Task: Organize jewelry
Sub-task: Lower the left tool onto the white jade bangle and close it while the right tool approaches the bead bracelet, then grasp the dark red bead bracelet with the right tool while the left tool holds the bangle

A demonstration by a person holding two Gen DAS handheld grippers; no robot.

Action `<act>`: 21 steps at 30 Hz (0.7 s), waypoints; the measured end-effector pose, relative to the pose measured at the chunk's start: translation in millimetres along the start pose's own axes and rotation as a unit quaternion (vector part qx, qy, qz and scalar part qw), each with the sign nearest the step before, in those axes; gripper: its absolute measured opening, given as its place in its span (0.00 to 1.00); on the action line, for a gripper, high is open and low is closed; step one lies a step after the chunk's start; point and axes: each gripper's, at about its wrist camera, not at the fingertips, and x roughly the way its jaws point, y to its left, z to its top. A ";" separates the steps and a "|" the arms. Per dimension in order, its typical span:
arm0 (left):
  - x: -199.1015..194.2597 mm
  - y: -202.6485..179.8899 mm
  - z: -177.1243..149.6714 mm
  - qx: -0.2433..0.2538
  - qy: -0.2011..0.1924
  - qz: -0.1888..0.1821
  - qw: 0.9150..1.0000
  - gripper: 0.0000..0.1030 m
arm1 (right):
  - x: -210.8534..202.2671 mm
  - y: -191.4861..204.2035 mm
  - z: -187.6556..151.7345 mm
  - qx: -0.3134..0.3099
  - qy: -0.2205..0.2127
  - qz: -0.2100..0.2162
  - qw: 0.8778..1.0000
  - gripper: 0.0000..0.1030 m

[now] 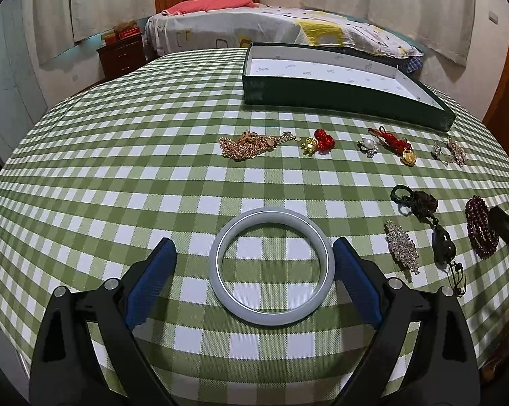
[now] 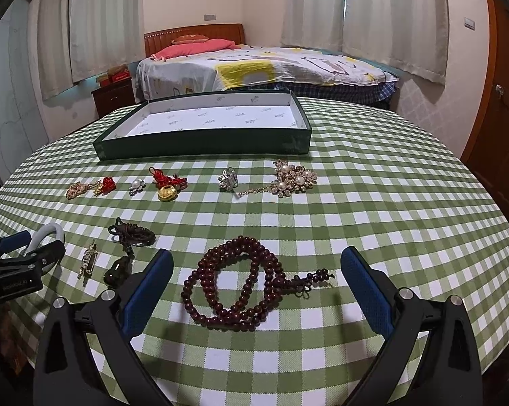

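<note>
A pale jade bangle lies flat on the green checked tablecloth between the open fingers of my left gripper, touching neither clearly. A dark red bead string lies coiled between the open fingers of my right gripper. A dark green box with a white inside stands at the far side, also in the right wrist view. The left gripper also shows at the left of the right wrist view, around the bangle.
Loose jewelry lies in a row before the box: gold chain, red-knot gold charms, pearl brooch, silver ring. A crystal clip and dark cord pendant lie nearer. A bed stands beyond the table.
</note>
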 end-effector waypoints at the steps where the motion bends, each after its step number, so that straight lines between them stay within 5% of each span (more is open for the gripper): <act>1: -0.1 -0.3 0.3 0.001 0.000 0.000 1.000 0.88 | 0.1 -0.4 -0.1 0.000 0.001 0.000 1.000 0.93; 10: -5.0 4.2 -0.7 -0.007 -0.018 0.004 1.000 0.68 | 0.9 -0.6 -1.5 0.003 0.002 0.000 1.000 0.93; 21: -4.9 4.6 -0.8 -0.007 -0.018 0.003 1.000 0.67 | 0.0 0.4 -1.3 0.003 0.000 0.000 1.000 0.93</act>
